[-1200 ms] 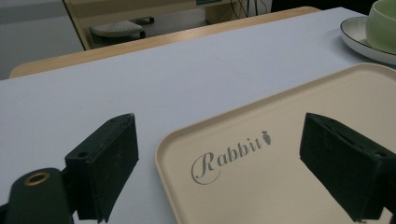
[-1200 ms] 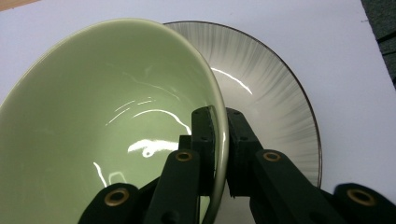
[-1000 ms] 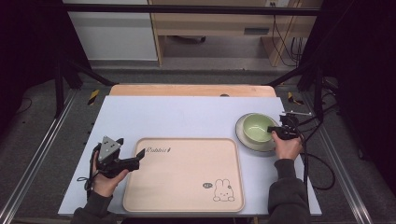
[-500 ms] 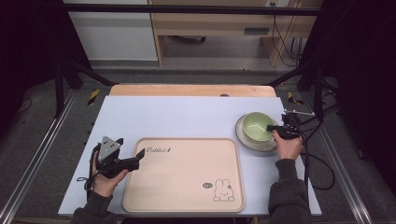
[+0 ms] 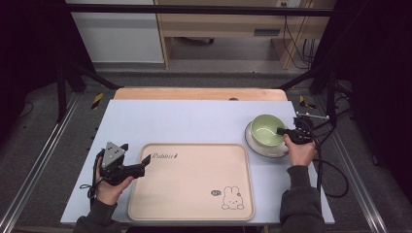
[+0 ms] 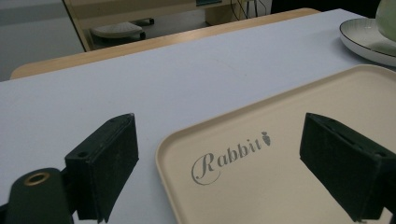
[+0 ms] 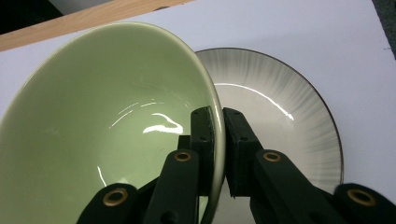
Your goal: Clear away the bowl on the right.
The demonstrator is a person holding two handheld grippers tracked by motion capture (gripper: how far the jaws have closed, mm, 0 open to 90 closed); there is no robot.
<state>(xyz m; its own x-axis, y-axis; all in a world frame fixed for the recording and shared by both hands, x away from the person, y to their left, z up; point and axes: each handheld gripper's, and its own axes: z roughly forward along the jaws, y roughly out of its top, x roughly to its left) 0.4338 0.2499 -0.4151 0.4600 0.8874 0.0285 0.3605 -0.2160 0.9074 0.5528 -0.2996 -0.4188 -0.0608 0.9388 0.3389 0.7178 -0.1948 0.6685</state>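
A pale green bowl sits tilted over a white plate at the table's right. My right gripper is shut on the bowl's right rim. In the right gripper view one jaw is inside the bowl and one outside, with the plate below. A beige tray printed "Rabbit" with a bunny lies front centre. My left gripper rests open at the tray's near-left corner. In the left gripper view its jaws straddle the corner of the tray with nothing between them.
The light blue mat covers the table, with a wooden strip along its far edge. Black frame posts stand at both sides. Cables trail from the right gripper off the table's right edge.
The right gripper has raised the bowl's rim a little, so the bowl has tipped and shifted slightly away on the plate. The left gripper has stayed put.
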